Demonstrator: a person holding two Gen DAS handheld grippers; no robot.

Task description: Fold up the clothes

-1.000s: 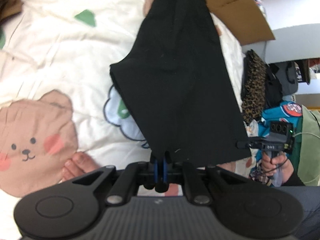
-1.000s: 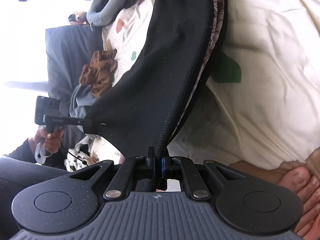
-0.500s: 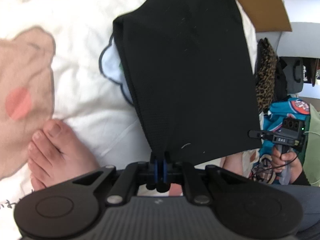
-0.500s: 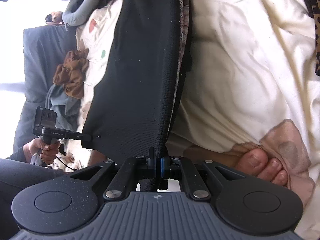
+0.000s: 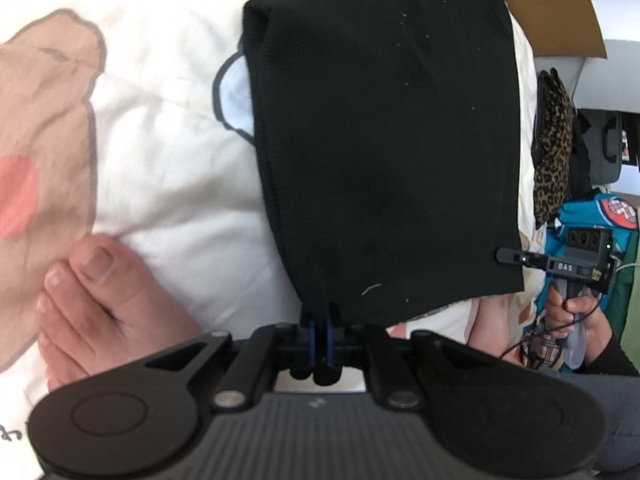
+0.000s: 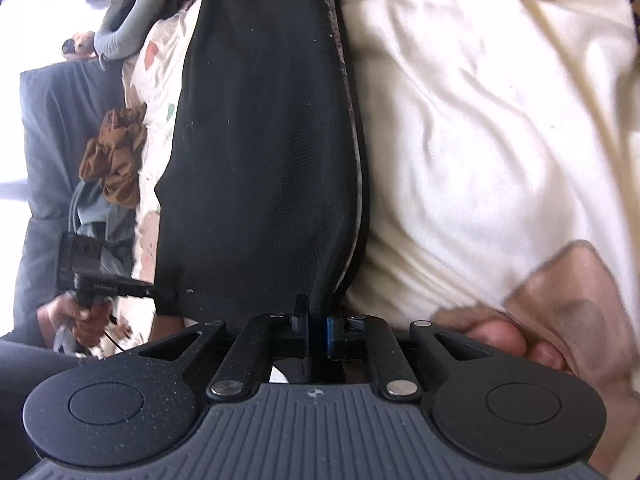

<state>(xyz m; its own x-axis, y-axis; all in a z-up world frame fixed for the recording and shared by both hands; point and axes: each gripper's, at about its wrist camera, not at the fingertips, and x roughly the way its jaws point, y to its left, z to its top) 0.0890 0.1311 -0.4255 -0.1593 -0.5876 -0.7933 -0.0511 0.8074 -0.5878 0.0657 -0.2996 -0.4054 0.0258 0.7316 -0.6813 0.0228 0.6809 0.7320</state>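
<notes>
On the cream quilt I have the black garment stretched between both tools, its far part lying on the bedding beside a bare foot. My left gripper is clamped tight on the near hem corner. My right gripper is easing apart at the other corner, cloth between its pads and apparently gripped.

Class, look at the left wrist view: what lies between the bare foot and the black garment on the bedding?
Only bare cream bedding separates the foot from the black garment.
</notes>
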